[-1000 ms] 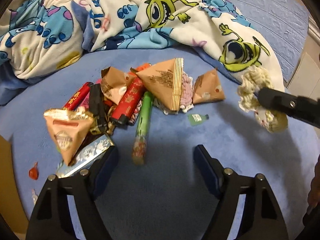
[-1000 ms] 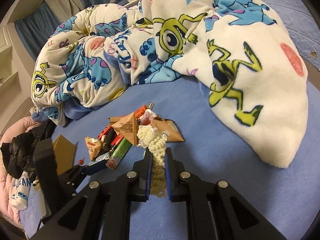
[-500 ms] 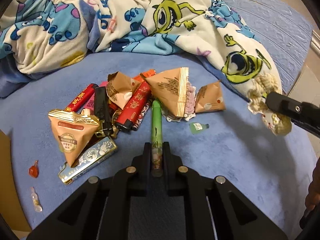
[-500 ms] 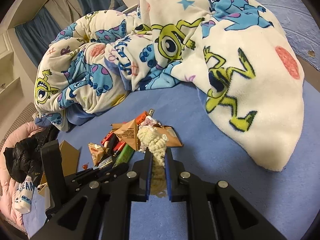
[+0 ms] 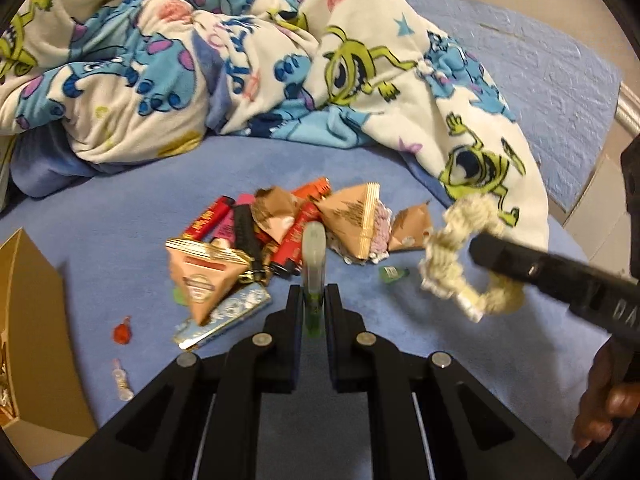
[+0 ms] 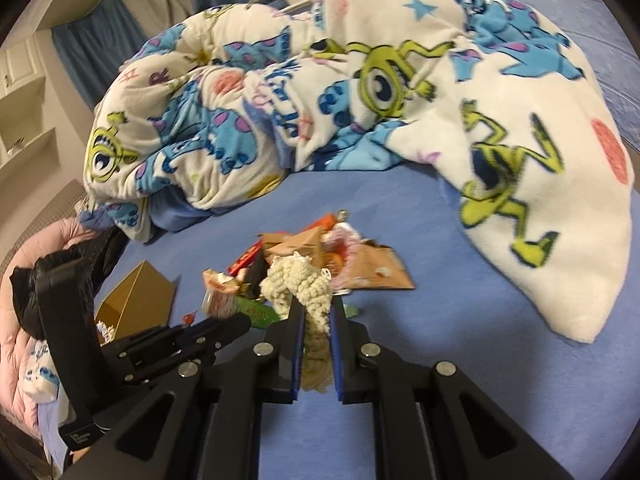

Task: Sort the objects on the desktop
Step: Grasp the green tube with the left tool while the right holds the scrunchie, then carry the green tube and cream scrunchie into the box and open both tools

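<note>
My left gripper is shut on a green tube, which is lifted off the blue sheet and points away from me. Just beyond it lies the pile of brown triangular packets, red lighters, a black one and a blue-silver packet. My right gripper is shut on a cream crocheted piece that bulges out past the fingertips. In the left wrist view the crocheted piece hangs at the right from the right gripper. The right wrist view shows the left gripper low at the left with the green tube.
An open cardboard box stands at the left edge of the bed. A small green bottle, a red trinket and a clear vial lie loose on the sheet. A crumpled cartoon blanket fills the back.
My left gripper went from open to shut on the green tube and raised it off the sheet. The right gripper with the crocheted piece came closer to the pile.
</note>
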The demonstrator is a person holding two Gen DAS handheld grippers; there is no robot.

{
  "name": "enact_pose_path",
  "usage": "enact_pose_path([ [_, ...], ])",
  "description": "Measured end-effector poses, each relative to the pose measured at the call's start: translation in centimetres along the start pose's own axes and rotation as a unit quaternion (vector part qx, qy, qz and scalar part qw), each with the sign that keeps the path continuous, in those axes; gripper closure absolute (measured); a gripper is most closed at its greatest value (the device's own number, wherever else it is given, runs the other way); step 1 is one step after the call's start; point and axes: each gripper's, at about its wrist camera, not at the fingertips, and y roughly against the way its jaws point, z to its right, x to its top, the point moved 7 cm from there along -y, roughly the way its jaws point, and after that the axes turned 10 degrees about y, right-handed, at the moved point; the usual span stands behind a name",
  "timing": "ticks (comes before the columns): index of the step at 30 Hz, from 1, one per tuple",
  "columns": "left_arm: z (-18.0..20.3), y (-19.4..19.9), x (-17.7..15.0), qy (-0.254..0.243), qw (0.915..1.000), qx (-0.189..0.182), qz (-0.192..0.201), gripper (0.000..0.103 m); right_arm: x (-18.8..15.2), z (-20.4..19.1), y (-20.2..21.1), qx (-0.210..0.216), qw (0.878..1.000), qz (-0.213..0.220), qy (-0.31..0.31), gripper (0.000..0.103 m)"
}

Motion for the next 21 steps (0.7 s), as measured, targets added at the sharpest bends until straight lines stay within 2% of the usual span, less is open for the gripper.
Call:
enact_pose_path([
  [8,-2.3,1.2,0.5,0.031,0.9994,-0.004,0.013,0.098,-0.1,-3.9,-1.0,0.017,0.999,-0.012,0.035,0.092],
  [13,-3.2,0.3,-0.4,0.049,0.9987,-0.008,-0.008,0.098,-0.2,-5.3,-1.4,0.023,0.998,-0.018,0.048,0.092],
  [16,-2.9,-1.0,-1.3,0.052,0.9975,-0.025,-0.040,0.096,-0.4,-5.2,-1.6,0.023,0.998,-0.022,0.047,0.092],
  [17,-2.5,-1.5,-1.7,0.042,0.9975,-0.025,-0.051,0.094,-0.5,-5.0,-1.6,0.022,0.998,-0.022,0.045,0.092],
  [18,-2.2,-1.9,-1.9,0.033,0.9977,-0.021,-0.055,0.083,-0.5,-4.8,-1.6,0.021,0.999,-0.022,0.043,0.092],
  [19,-2.0,-2.5,-2.2,0.019,0.9980,-0.011,-0.059,0.067,-0.5,-4.5,-1.5,0.021,0.999,-0.022,0.039,0.092],
  [21,-1.8,-3.3,-2.5,-0.002,0.9979,0.009,-0.064,0.046,-0.5,-3.8,-1.4,0.021,0.999,-0.020,0.030,0.092],
])
